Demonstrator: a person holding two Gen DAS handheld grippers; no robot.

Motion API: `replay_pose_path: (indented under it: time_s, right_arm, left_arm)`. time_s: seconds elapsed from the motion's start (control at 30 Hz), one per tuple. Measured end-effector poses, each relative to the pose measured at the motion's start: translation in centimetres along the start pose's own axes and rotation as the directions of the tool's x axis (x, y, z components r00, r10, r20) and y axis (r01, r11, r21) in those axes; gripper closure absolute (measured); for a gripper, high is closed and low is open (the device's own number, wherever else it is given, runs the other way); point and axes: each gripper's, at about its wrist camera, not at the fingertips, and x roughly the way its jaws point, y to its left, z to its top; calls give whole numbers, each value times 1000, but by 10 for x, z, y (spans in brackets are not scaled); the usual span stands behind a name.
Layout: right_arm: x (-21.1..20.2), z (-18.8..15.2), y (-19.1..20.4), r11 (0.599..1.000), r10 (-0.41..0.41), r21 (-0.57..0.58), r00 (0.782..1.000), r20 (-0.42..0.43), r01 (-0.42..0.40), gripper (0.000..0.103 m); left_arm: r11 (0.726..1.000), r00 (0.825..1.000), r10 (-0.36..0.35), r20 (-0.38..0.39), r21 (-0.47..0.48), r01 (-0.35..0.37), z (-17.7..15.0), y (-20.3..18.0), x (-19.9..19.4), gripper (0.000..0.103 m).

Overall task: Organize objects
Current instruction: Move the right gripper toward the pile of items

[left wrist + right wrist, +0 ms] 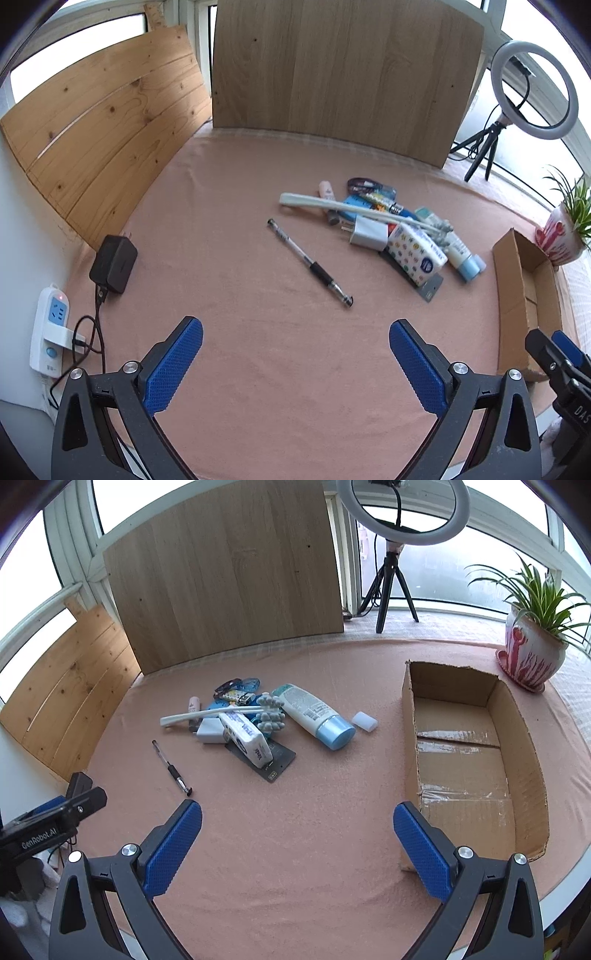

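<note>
A pile of small items lies mid-table: a tissue pack [246,743] [415,254], a white charger plug [210,732] [368,233], a lotion tube with a blue cap [314,716] [461,254], a white massage stick [207,714] [332,204] and a grey card [275,762]. A pen [310,263] [171,770] lies apart on the pink cloth. An empty cardboard box [461,746] [517,295] stands at the right. My left gripper [295,354] is open above bare cloth, short of the pen. My right gripper [297,836] is open beside the box's near left corner.
Two wooden boards [343,74] lean at the back and left. A power strip [50,328] and black adapter [113,264] sit at the left edge. A ring light [402,513] on a tripod and a potted plant [535,642] stand behind the box. A small white block [364,722] lies near the tube.
</note>
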Motion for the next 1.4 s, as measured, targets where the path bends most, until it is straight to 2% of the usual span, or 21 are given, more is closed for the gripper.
replay_pose_path:
  time_s: [0.27,0.77,1.4]
  right_arm:
    - [3,-2,2,999,-33,-28,999,3,33,0]
    - [3,2,9,998,-43,-40,999,4,43,0]
    - [10,1,5,1000,-28,-14,999,-17,28,1]
  left_arm:
    - [1000,1000,12,11,15,-12,-9,-5,3,1]
    - [998,998,4,63,64,-8,4,-10,-20,1]
    - [998,999,21,32,54,-22,0,-7,-6,1]
